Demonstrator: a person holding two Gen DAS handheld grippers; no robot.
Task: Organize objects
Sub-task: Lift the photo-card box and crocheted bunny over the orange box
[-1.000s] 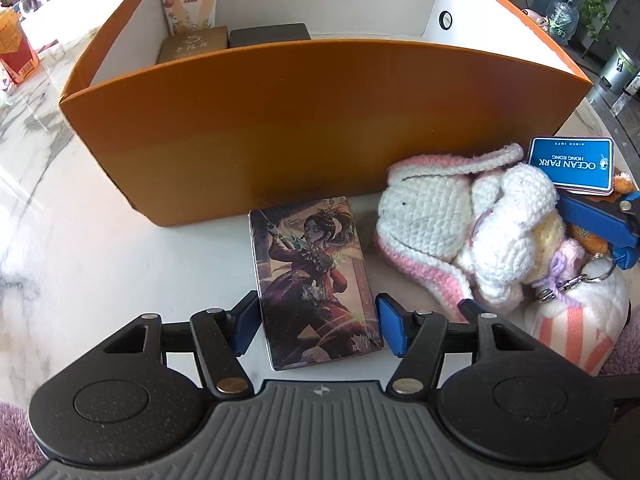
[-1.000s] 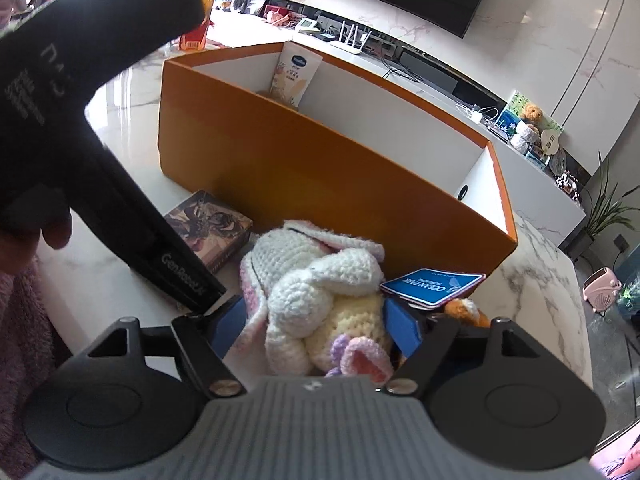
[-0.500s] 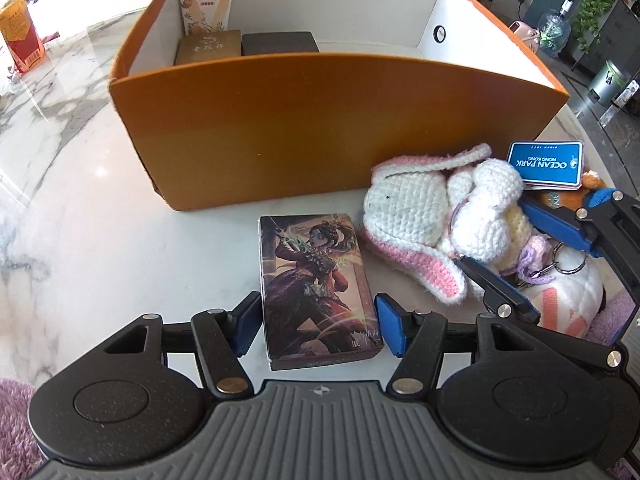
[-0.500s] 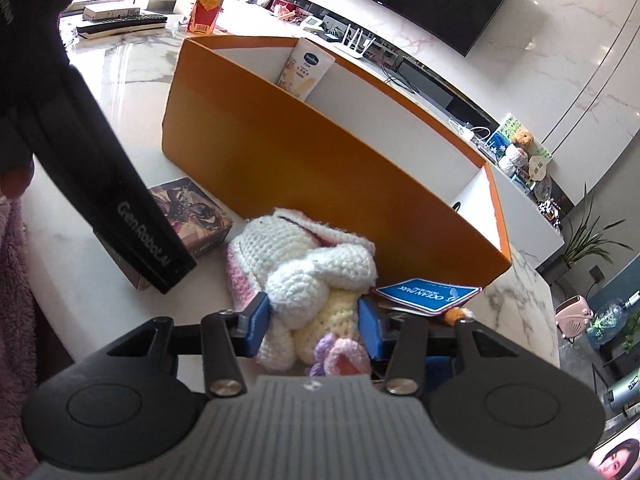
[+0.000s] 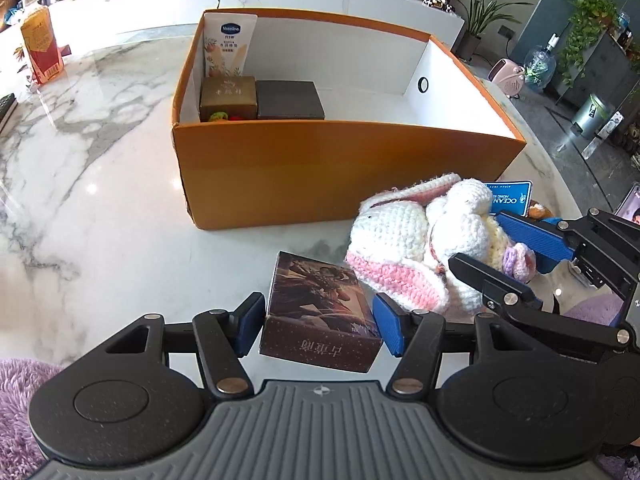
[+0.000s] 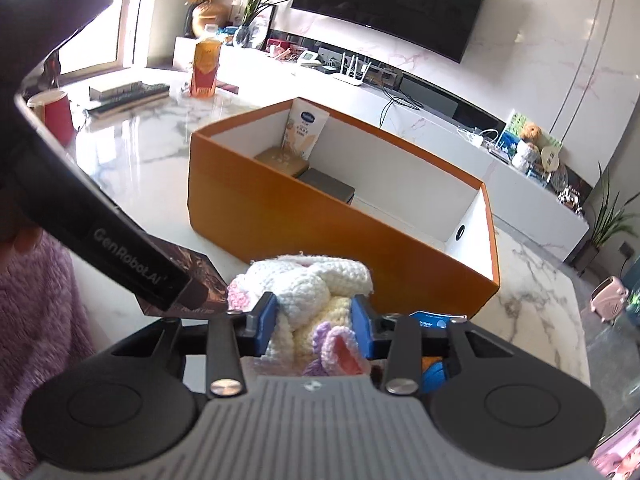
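My left gripper is shut on an illustrated card box, held a little above the marble table in front of the orange storage box. To its right, my right gripper has its blue pads pressed into a white-and-pink crochet bunny, and its jaws are closing further. That bunny hangs beside the card box. A blue Ocean Park card lies behind the bunny. The orange box holds a lotion tube, a gold box and a dark box.
An orange carton stands at the table's far left. A red cup and stacked books sit beyond the orange box. A purple fuzzy sleeve shows at the lower left. The right half of the orange box is bare.
Both grippers have risen. The right jaws narrowed onto the bunny and lifted it. The card box came up off the table with the left gripper.
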